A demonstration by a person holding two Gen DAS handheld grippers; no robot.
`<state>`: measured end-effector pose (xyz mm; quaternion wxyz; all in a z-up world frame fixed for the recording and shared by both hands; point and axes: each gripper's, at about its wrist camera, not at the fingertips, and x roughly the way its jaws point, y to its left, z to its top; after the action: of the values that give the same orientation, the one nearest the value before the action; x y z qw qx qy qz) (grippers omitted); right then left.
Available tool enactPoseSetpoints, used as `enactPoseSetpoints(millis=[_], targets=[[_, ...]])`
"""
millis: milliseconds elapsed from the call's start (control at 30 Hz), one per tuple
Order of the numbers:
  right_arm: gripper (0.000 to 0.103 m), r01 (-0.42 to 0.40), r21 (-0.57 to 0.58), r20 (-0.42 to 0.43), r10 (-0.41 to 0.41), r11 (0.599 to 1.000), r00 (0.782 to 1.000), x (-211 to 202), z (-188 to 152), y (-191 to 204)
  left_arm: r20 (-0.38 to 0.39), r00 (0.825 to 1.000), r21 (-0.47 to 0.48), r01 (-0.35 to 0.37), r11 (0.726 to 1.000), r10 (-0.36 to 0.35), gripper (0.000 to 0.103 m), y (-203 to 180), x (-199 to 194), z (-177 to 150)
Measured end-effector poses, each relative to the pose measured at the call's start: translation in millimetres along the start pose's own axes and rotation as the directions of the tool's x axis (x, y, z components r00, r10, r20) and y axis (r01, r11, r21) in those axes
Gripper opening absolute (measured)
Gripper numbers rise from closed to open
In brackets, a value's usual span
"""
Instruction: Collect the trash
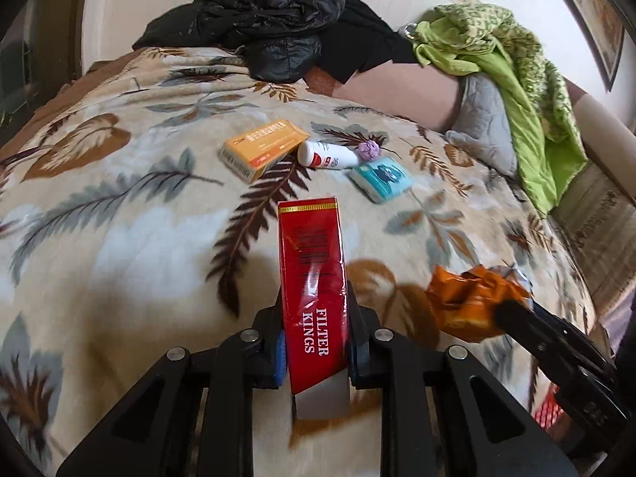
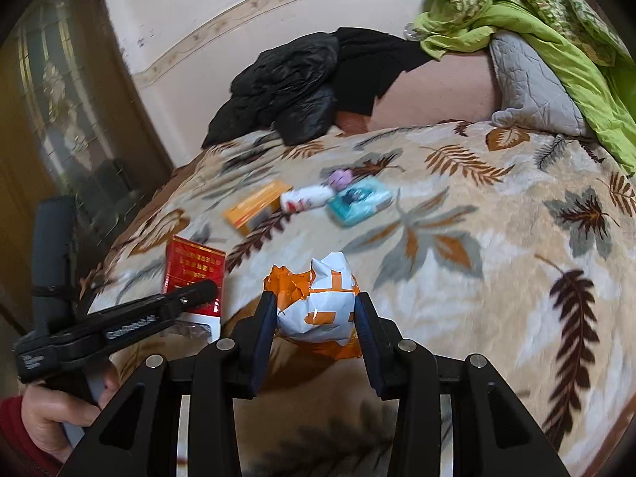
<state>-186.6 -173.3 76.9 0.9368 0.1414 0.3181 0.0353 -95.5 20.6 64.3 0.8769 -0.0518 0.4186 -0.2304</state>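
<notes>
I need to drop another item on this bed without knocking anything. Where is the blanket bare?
Bare blanket lies right of the teal packet, toward the grey pillow. It is crowded mid-bed: orange box, white bottle, purple wad and packet cluster together.

Both cameras ride low behind their fingers, tilting down over the bed, close in. The left view faces twelve o'clock toward the wall; the right sits beside it. Both share the orange box.
</notes>
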Motion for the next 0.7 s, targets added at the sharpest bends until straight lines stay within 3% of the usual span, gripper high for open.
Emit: enactPoseSetpoints(millis=[300,700], targets=[[0.043,0.011,-0.005,0.012,-0.011,1.000,1.000,-30.0,-20.9,3.2,0.081,0.996,0.087,-0.036,0.996,0.029,0.021,-28.1,-49.6,-41.8],[0.043,0.012,0.029,0.025,-0.013,0.999,1.000,-47.3,-27.8,-8.0,0.089,0.995,0.169,-0.047,0.985,0.032,0.021,-57.0,-60.3,-56.5]])
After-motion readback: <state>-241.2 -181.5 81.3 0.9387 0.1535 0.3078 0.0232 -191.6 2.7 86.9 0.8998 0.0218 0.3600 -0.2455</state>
